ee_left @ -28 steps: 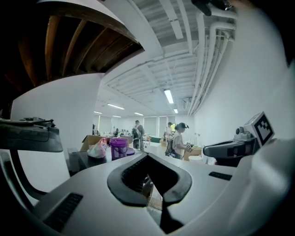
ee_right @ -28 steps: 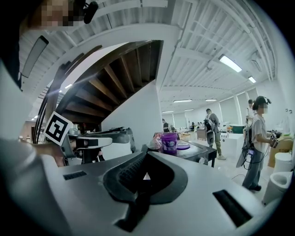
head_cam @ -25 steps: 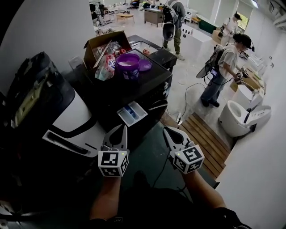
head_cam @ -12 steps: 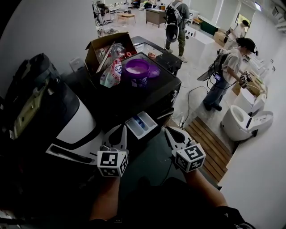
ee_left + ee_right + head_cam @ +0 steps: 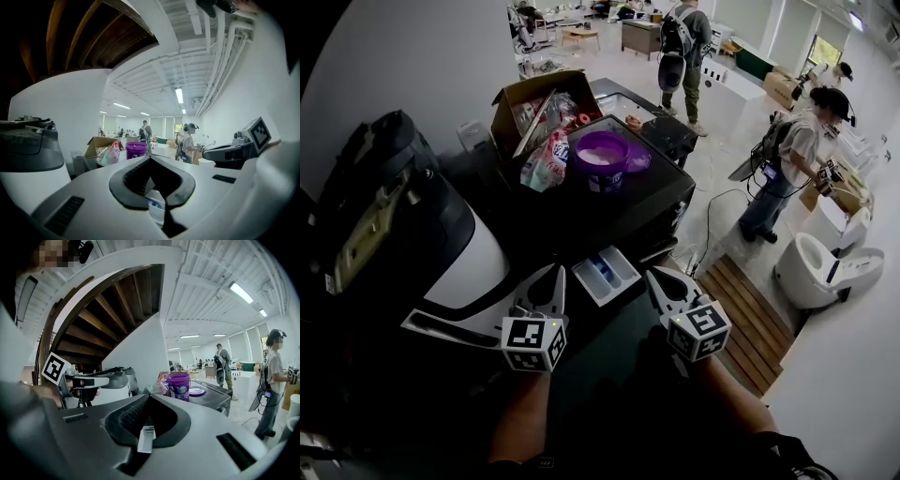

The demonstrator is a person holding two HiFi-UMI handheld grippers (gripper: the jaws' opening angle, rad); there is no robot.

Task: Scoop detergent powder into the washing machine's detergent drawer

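A black washing machine (image 5: 661, 202) stands ahead with its white detergent drawer (image 5: 607, 275) pulled out; blue shows inside it. On top sits an open purple detergent tub (image 5: 602, 159) with white powder, its lid (image 5: 637, 161) beside it. My left gripper (image 5: 553, 275) hovers just left of the drawer, shut and holding nothing. My right gripper (image 5: 657, 278) hovers just right of it, also shut and empty. In the left gripper view the jaws (image 5: 150, 158) meet, with the drawer (image 5: 157, 206) below them and the tub (image 5: 136, 150) beyond. The right gripper view shows the shut gripper (image 5: 149, 397) and the tub (image 5: 180, 386).
A cardboard box (image 5: 530, 108) of bags stands left of the tub. A large white and black appliance (image 5: 394, 234) fills the left. A wooden slatted platform (image 5: 750, 314) and a white toilet (image 5: 825, 267) lie to the right. People (image 5: 783, 159) stand on the floor behind.
Both grippers have moved forward together toward the washing machine. The drawer now lies between their tips instead of ahead of them. Both stay shut.
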